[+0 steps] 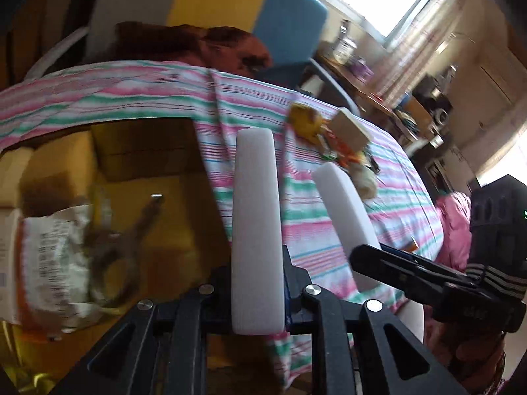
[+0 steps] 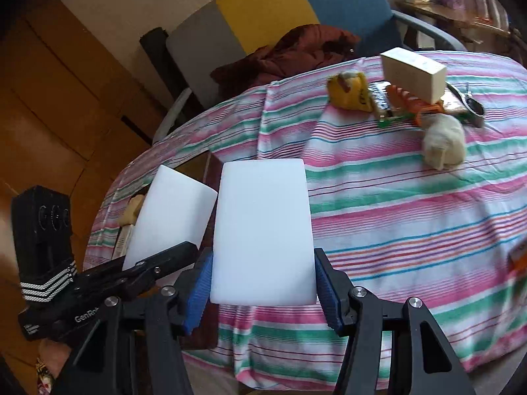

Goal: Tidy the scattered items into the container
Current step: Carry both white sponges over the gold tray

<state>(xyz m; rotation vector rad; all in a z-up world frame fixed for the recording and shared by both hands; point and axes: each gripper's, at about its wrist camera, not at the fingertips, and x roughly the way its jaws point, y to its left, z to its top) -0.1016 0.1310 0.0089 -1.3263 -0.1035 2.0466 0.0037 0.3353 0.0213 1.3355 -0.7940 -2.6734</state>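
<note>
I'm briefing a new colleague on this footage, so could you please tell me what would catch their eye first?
The pink, green and white striped tablecloth fills both views. At its far side lies a small heap: a beige box above a yellow packet and a whitish lump. At the left, the open cardboard box already holds a crumpled paper, with the left claw near its edge.

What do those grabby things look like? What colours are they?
Each tool has two thick white foam fingers on a black frame with silver bolts. The right tool shows ribbed blue pieces beside its foam. The left tool carries a black box with round lenses, a black-and-white striped band, and white lettering starting "GenRo". A bit of bare hand with a patterned cuff shows under it. No cables are visible.
</note>
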